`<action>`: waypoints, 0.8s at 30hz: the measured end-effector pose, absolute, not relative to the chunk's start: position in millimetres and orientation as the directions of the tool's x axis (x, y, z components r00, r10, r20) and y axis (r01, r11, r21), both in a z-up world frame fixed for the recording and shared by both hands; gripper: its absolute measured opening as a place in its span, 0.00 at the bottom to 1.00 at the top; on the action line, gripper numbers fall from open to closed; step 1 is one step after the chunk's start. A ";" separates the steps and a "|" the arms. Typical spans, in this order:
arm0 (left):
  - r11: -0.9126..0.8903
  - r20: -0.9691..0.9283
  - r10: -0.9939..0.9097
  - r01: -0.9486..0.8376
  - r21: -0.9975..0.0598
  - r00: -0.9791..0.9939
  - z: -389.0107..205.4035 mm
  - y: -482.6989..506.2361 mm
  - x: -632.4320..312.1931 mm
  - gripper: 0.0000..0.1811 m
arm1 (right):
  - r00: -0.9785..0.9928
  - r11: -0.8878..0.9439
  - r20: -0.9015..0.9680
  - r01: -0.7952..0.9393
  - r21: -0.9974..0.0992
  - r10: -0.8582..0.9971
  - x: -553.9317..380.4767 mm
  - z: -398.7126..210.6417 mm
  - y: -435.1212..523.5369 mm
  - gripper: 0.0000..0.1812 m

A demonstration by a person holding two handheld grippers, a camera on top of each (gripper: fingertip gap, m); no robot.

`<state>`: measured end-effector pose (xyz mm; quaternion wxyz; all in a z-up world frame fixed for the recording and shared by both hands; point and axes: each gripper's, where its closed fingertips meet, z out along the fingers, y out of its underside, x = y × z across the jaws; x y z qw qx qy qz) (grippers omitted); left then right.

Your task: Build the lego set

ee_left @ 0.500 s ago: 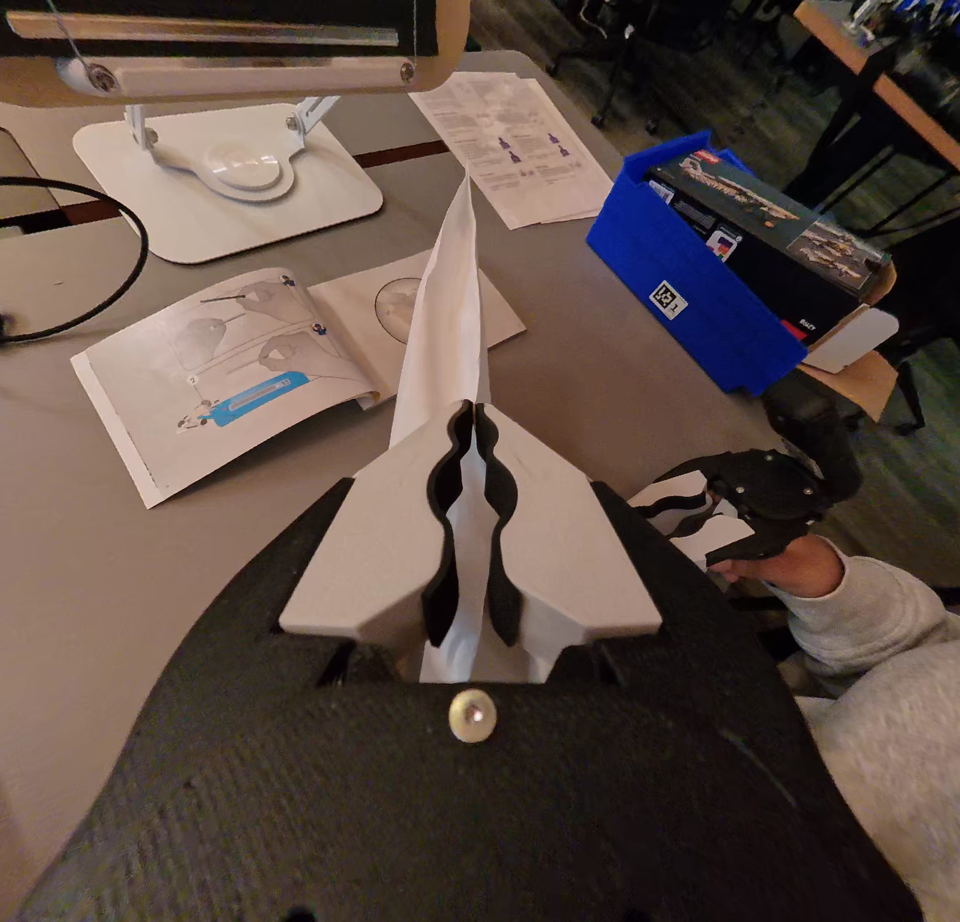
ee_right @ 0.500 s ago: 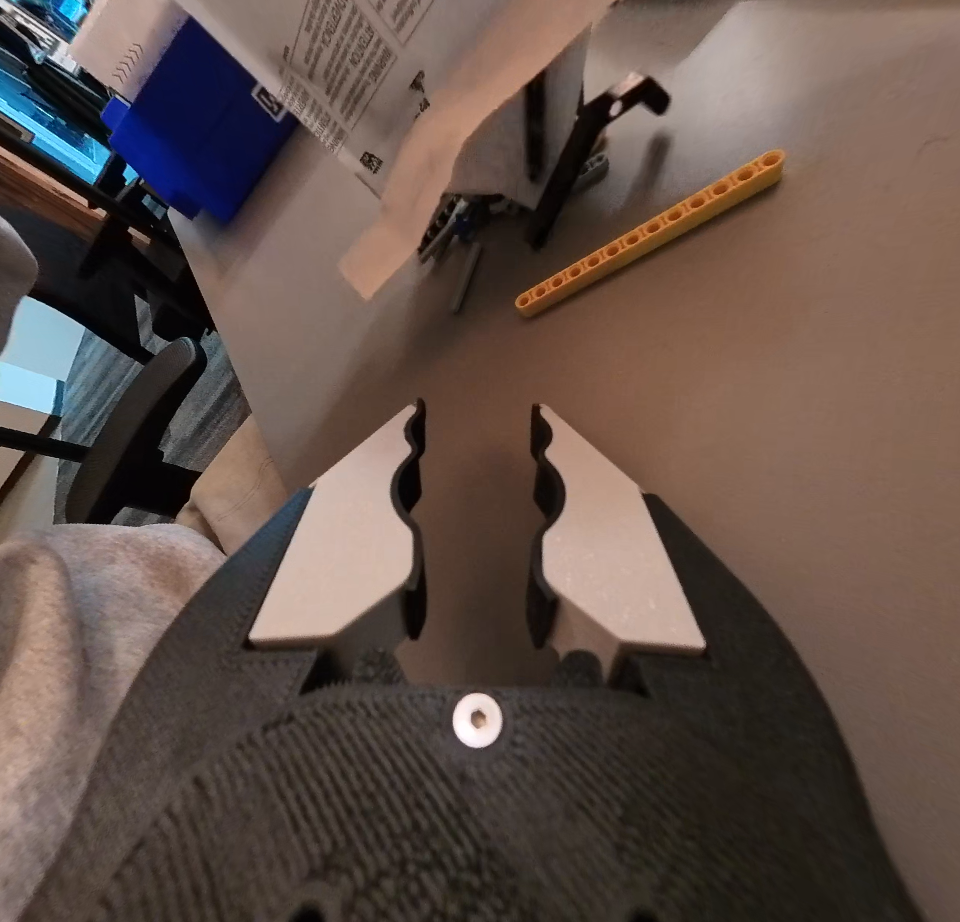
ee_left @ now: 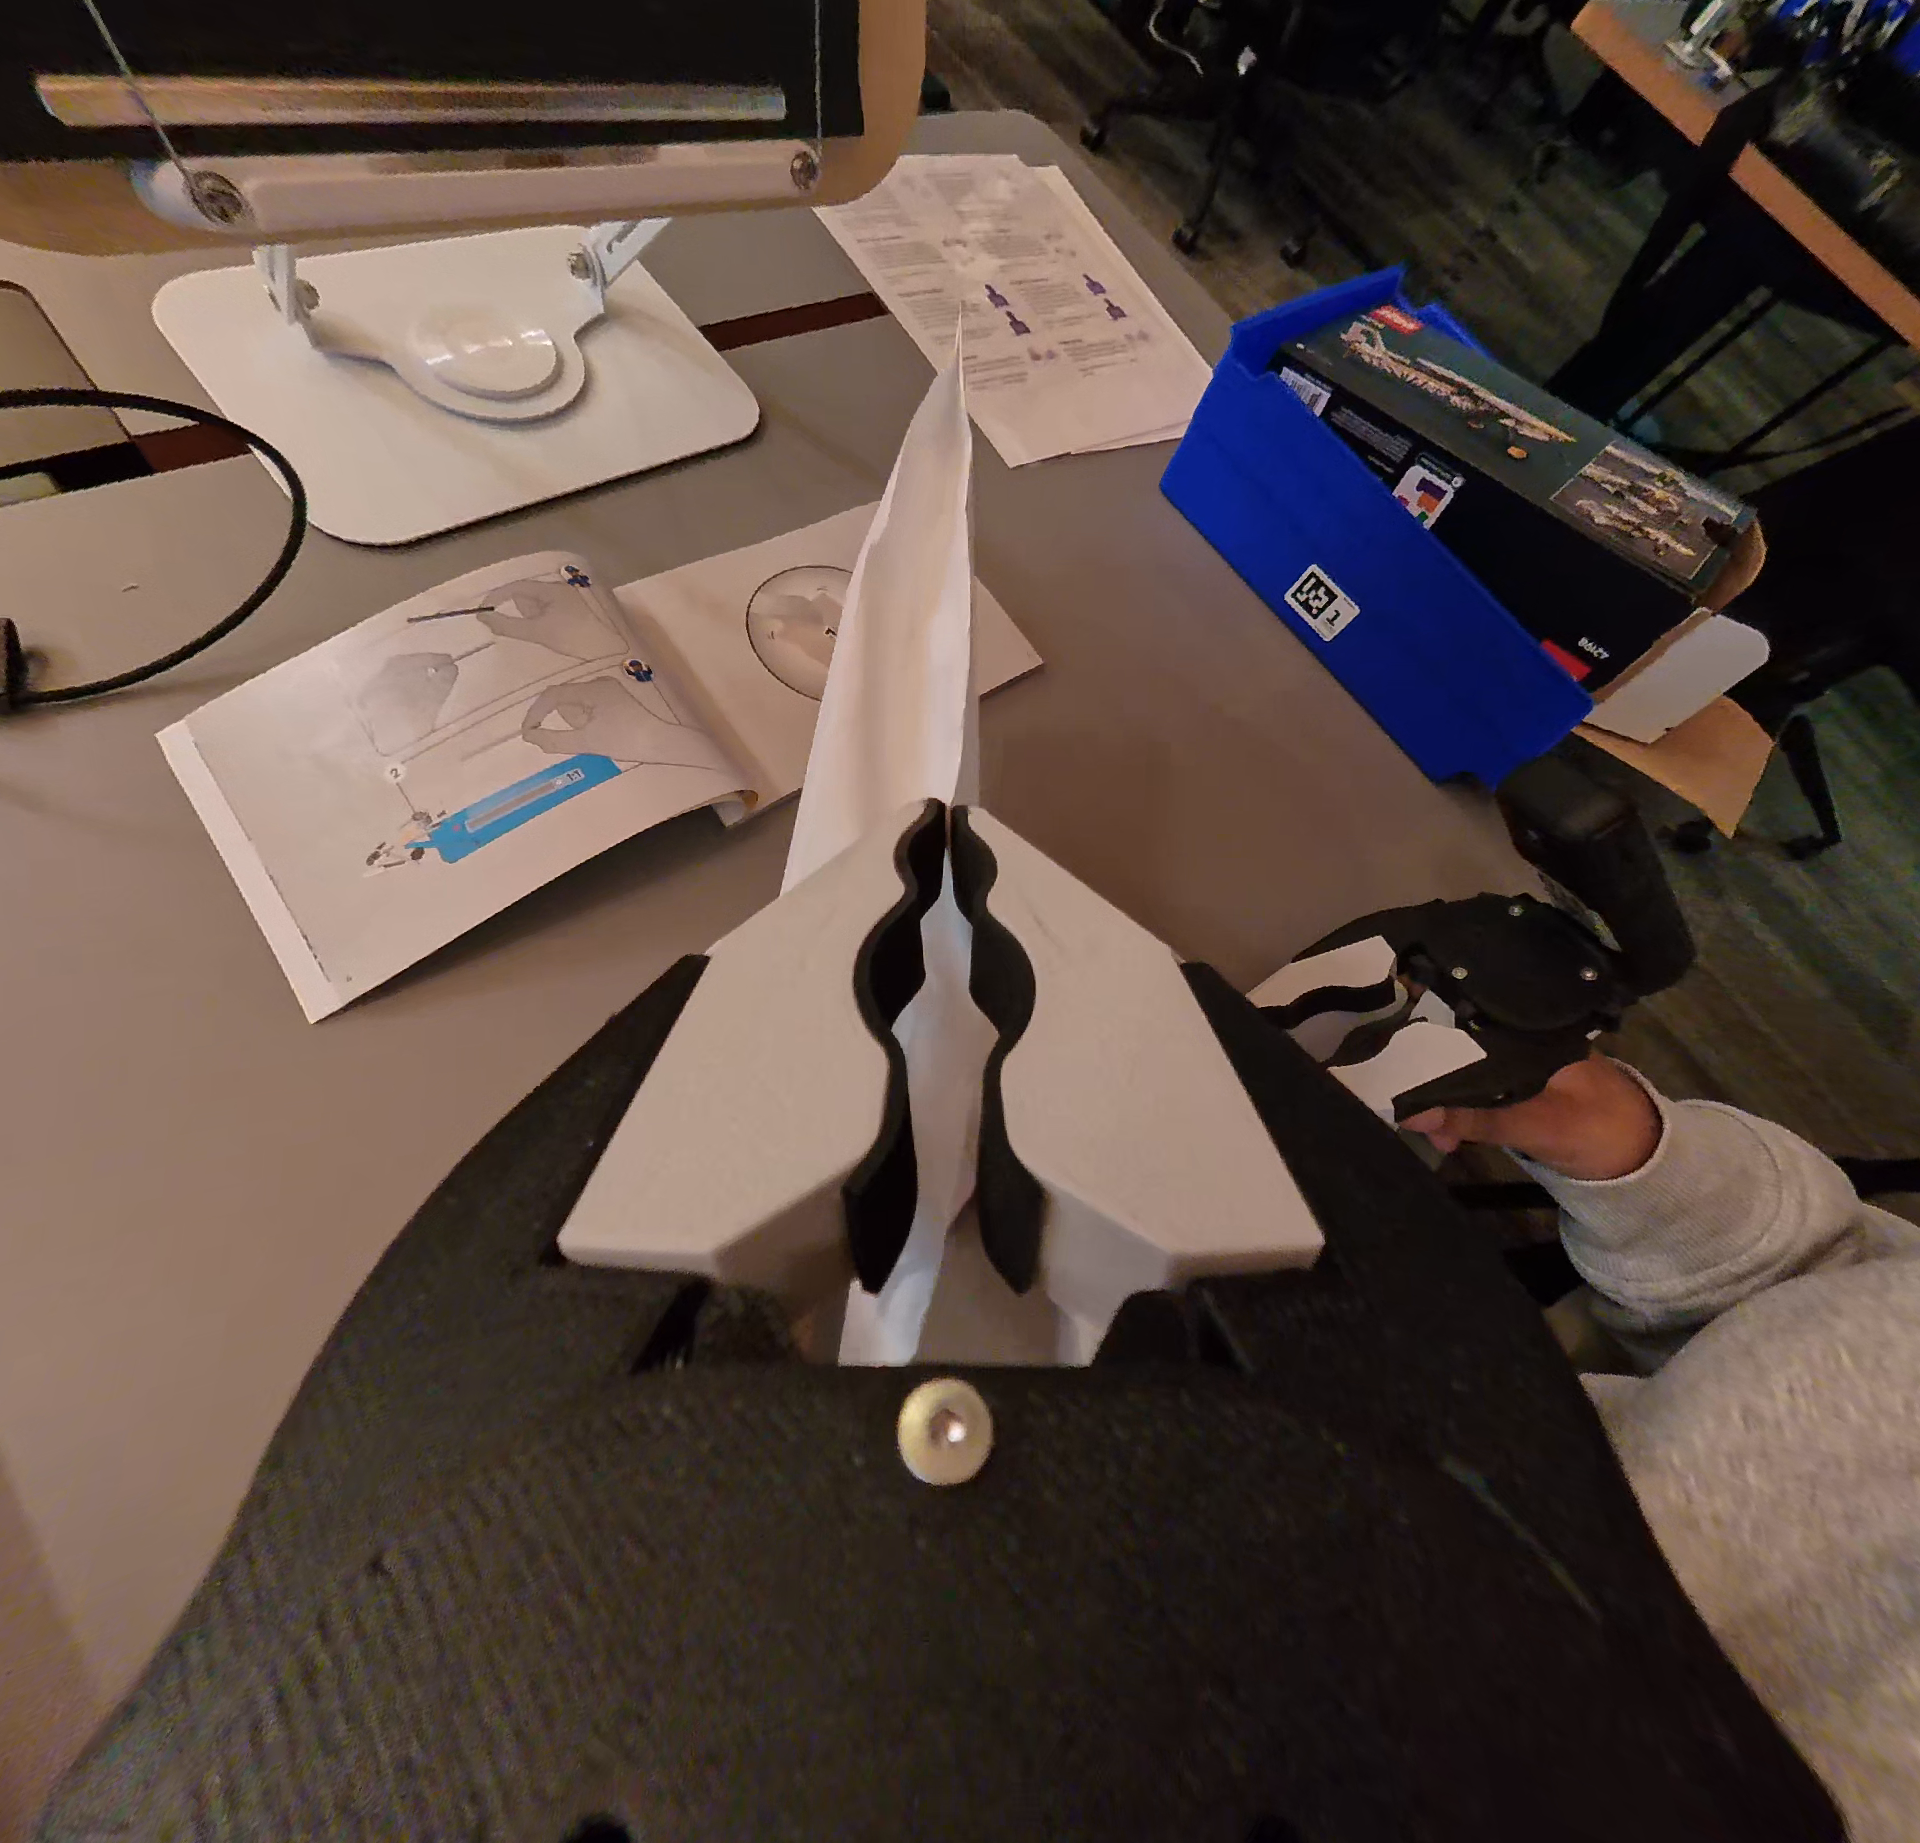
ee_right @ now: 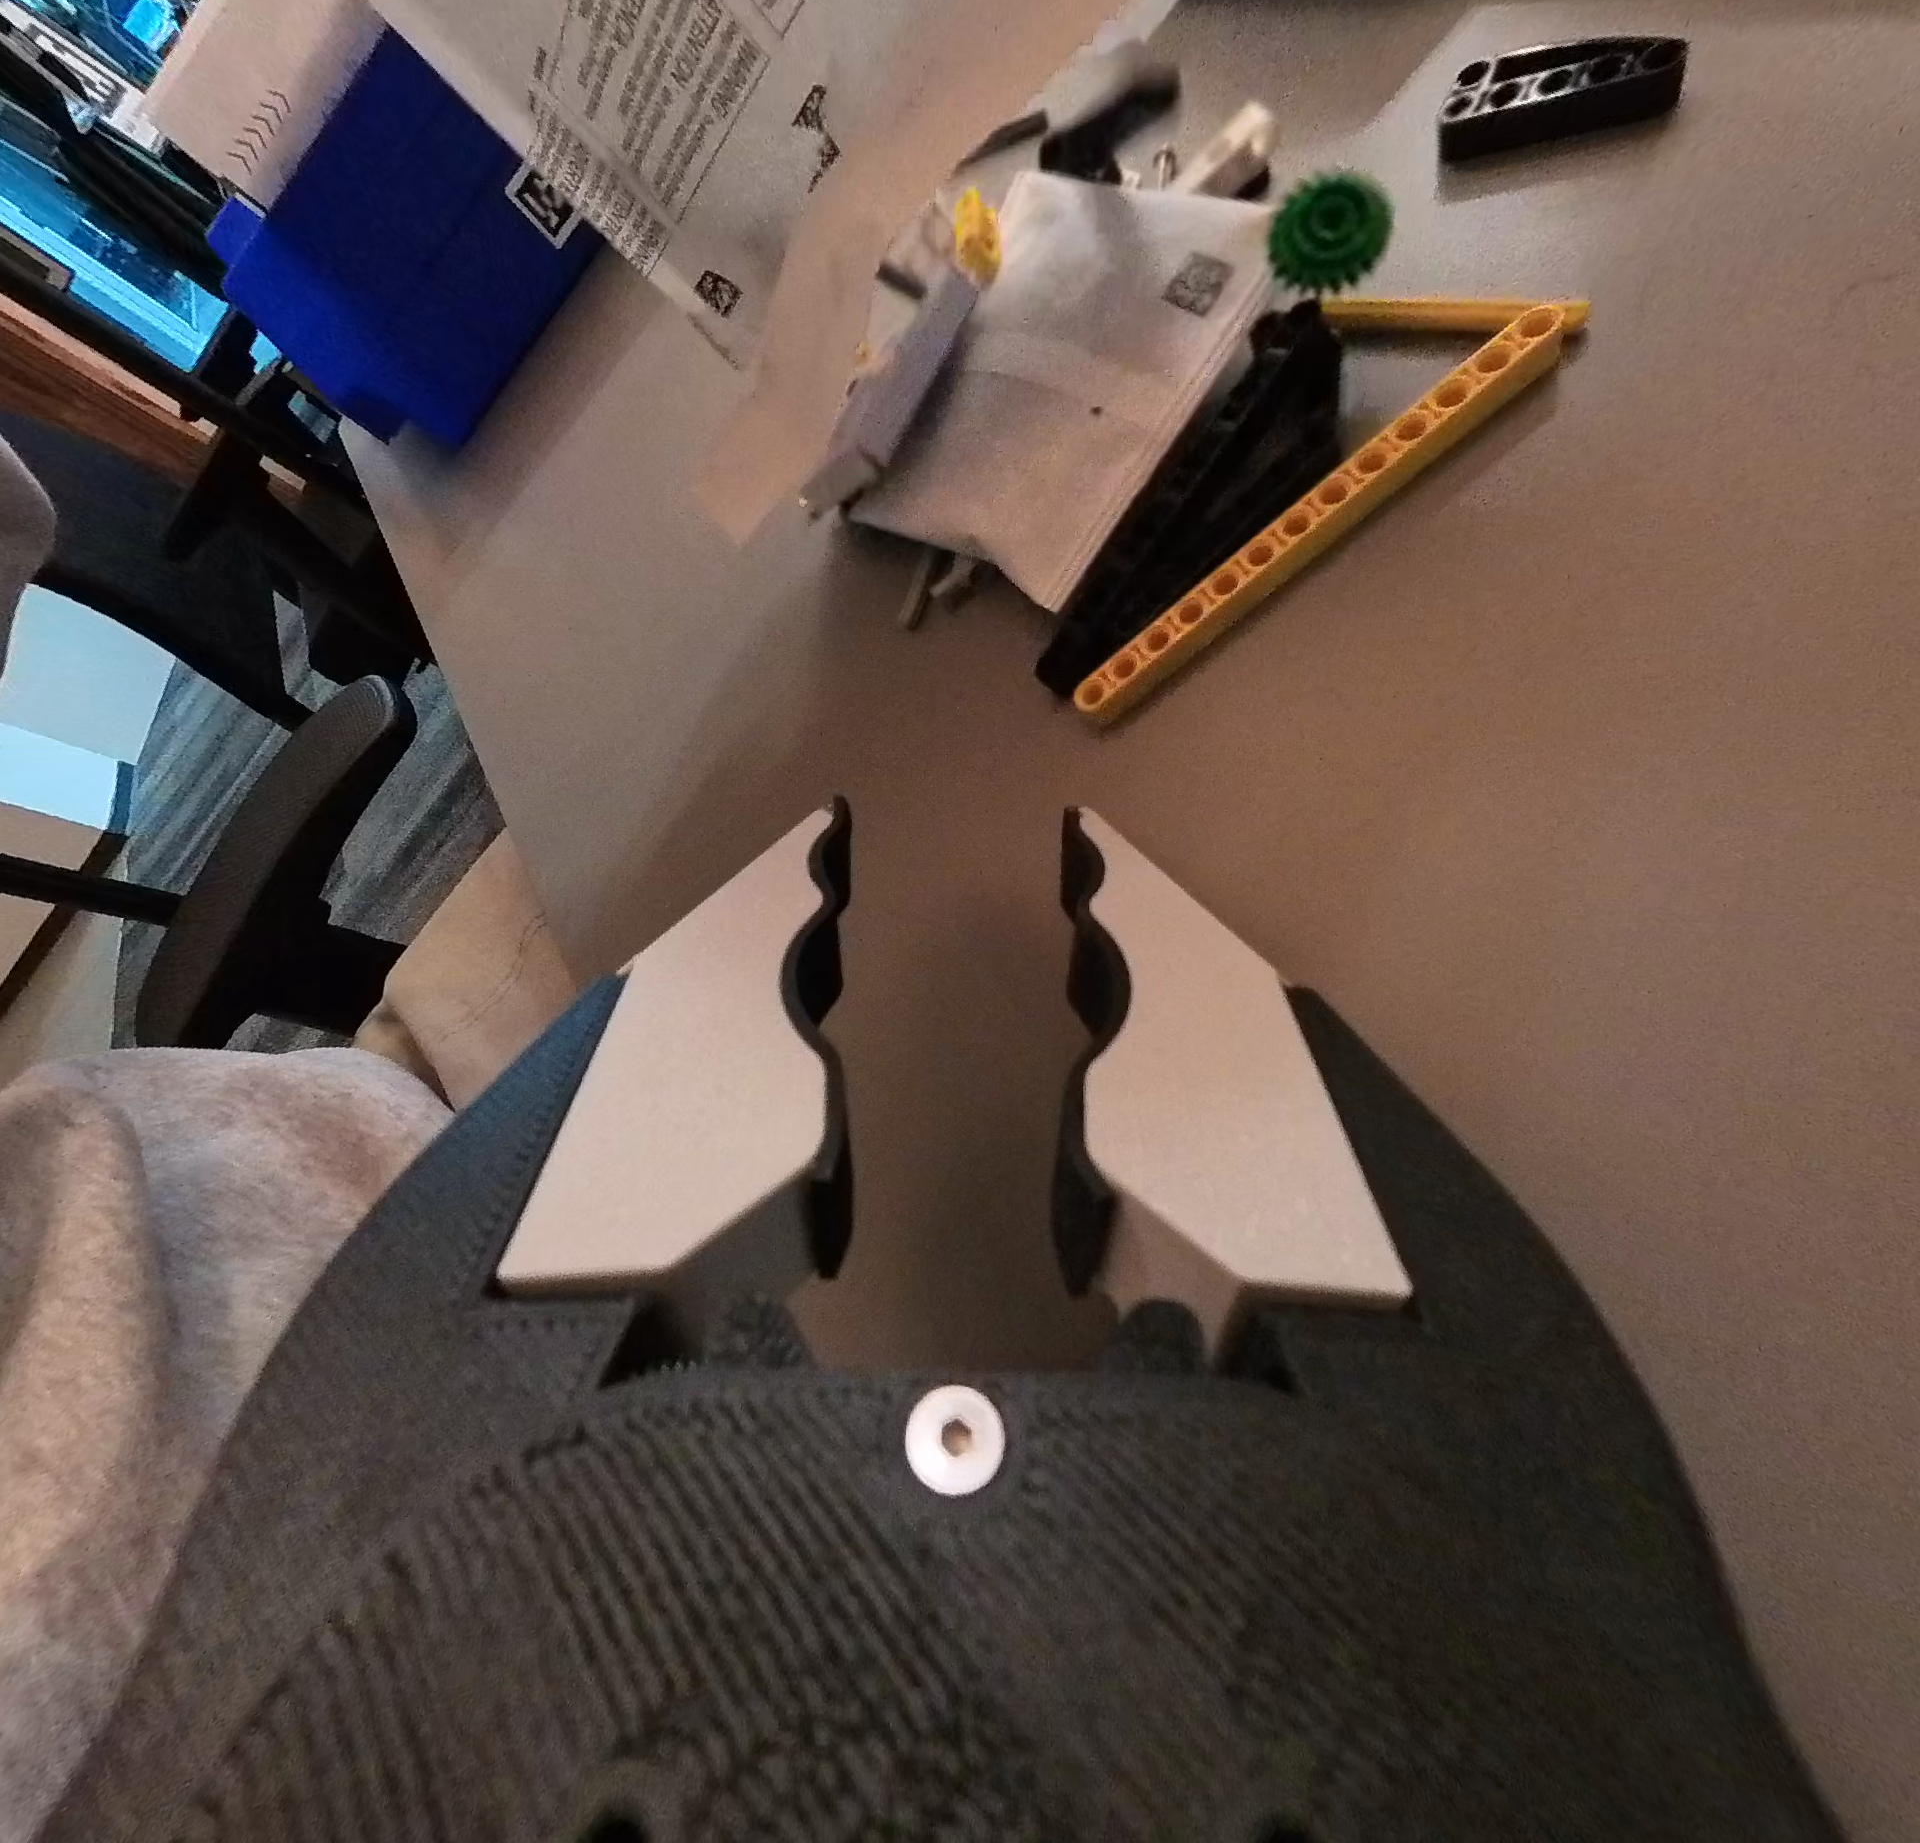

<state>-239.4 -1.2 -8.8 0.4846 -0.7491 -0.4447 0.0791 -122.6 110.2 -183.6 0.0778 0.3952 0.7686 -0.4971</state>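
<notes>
Right wrist view: the right gripper (ee_right: pixel 954 837), jaws parted and empty, is facing the spilled pieces ahead, where a yellow beam (ee_right: pixel 1320 515) is lying diagonally toward the tabletop's far right. The left gripper (ee_left: pixel 948 819) is clamping the emptied white paper bag (ee_left: pixel 914 588) aloft. Half a second ago, far fewer pieces were lying there.
</notes>
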 end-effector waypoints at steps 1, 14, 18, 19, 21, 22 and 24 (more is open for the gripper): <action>-0.133 0.312 0.743 0.588 -0.798 0.592 -7.7 -1.7 -239.5 0.00 | -0.675 0.194 -0.513 0.686 -0.702 0.530 -122.6 -183.8 110.3 0.21; -0.120 0.304 0.748 0.570 -0.813 0.591 -3.9 -3.7 -241.9 0.00 | -0.674 0.192 -0.515 0.687 -0.701 0.529 -122.6 -183.5 110.5 0.21; -0.126 0.280 0.747 0.541 -0.831 0.603 2.1 -1.8 -241.3 0.00 | -0.674 0.192 -0.515 0.687 -0.701 0.530 -122.7 -183.6 110.5 0.21; -0.137 0.266 0.749 0.534 -0.834 0.607 2.3 -1.4 -241.2 0.00 | -0.674 0.192 -0.515 0.687 -0.701 0.529 -122.7 -183.6 110.5 0.21; -0.153 0.252 0.745 0.526 -0.837 0.618 3.0 0.4 -239.9 0.00 | -0.674 0.192 -0.516 0.687 -0.701 0.529 -122.8 -183.6 110.6 0.21; -0.153 0.257 0.740 0.527 -0.836 0.622 3.5 1.6 -239.0 0.00 | -0.674 0.192 -0.516 0.687 -0.701 0.529 -122.7 -183.6 110.6 0.21; -0.157 0.266 0.732 0.536 -0.830 0.627 2.3 4.1 -237.4 0.00 | -0.674 0.192 -0.516 0.687 -0.701 0.529 -122.8 -183.6 110.6 0.21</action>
